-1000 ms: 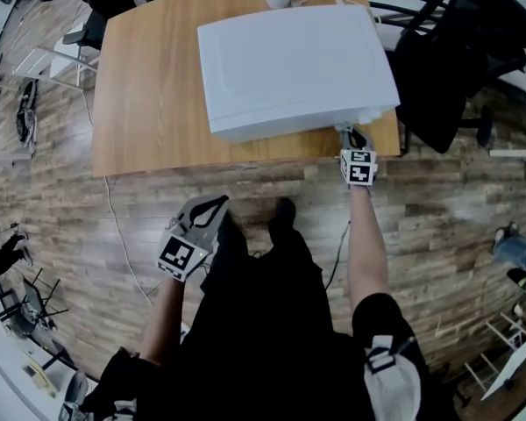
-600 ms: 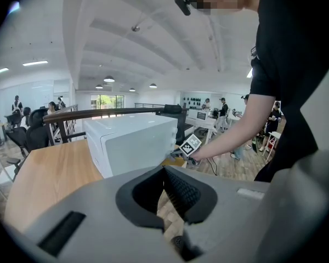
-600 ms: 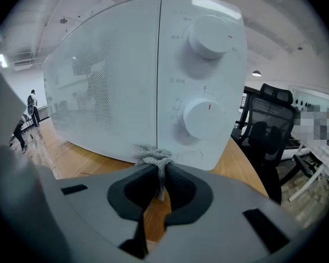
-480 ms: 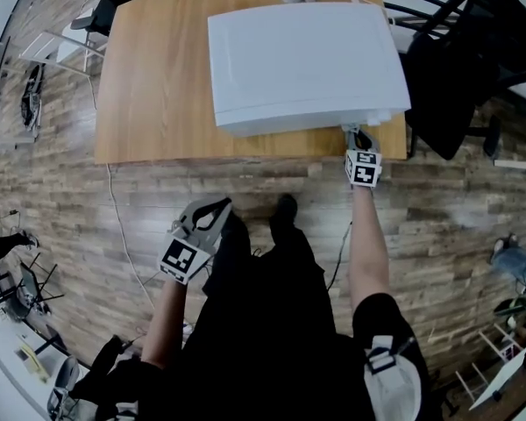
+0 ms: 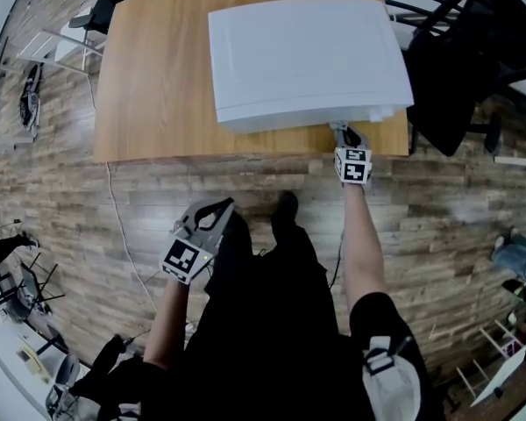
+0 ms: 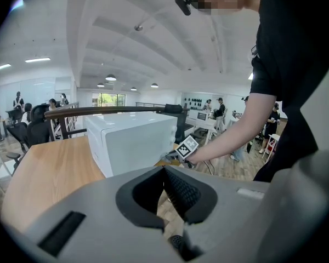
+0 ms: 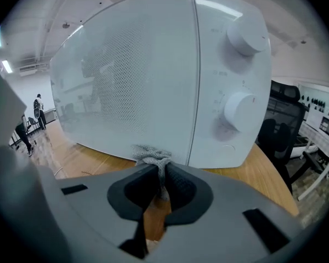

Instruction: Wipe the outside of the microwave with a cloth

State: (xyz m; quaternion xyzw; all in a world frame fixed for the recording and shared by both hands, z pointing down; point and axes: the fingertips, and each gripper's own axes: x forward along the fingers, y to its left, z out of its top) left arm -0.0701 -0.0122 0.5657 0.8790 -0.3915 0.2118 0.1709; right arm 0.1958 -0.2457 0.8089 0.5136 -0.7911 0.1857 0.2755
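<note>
Now your right gripper (image 7: pixel 160 182) pinches the cloth (image 7: pixel 151 153), likely soft and limp, bunched just past its tips at the microwave (image 7: pixel 142 75) door's bottom edge; grip close to the bunch. Your left gripper (image 6: pixel 165 188) hangs closed, empty.

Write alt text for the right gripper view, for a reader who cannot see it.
The right gripper, jaws shut on a grey cloth, holds it at the bottom front edge of a white microwave. Two round knobs sit on its right side, and it stands on a wooden table.
</note>
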